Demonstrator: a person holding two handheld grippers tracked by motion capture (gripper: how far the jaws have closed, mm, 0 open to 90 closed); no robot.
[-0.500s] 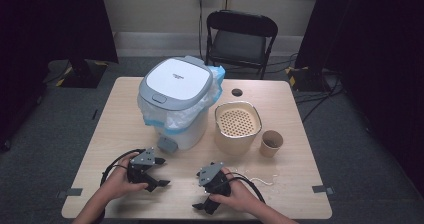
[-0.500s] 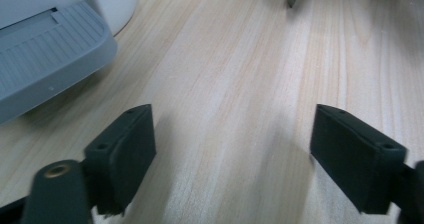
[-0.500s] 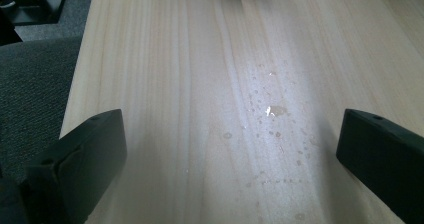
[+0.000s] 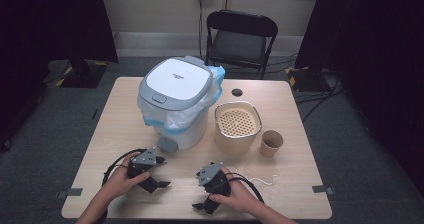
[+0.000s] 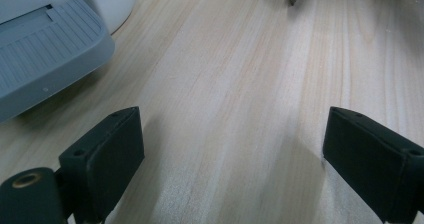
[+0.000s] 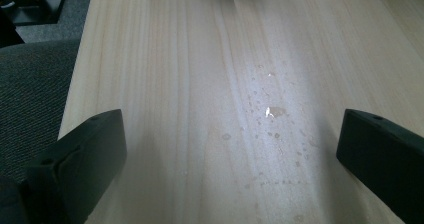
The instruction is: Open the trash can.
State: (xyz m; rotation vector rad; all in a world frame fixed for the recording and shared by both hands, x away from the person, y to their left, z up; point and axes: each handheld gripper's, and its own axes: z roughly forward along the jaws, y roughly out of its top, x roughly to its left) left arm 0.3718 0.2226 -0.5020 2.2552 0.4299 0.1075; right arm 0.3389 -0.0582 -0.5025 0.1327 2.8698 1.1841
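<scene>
left claw [image 4: 152, 176]: held low at the near left, jaws wide apart, nothing between them
right claw [image 4: 207, 204]: held low at the near right, jaws spread fully, empty
forearms: enter from the bottom edge, one hand on each claw

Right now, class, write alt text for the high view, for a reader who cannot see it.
A person's hands rest two black grippers, the left gripper and the right gripper, on the near edge of a pale wooden table, jaws open. Behind them stand a lidded white bin with a plastic liner, a beige perforated basket and a paper cup.
</scene>
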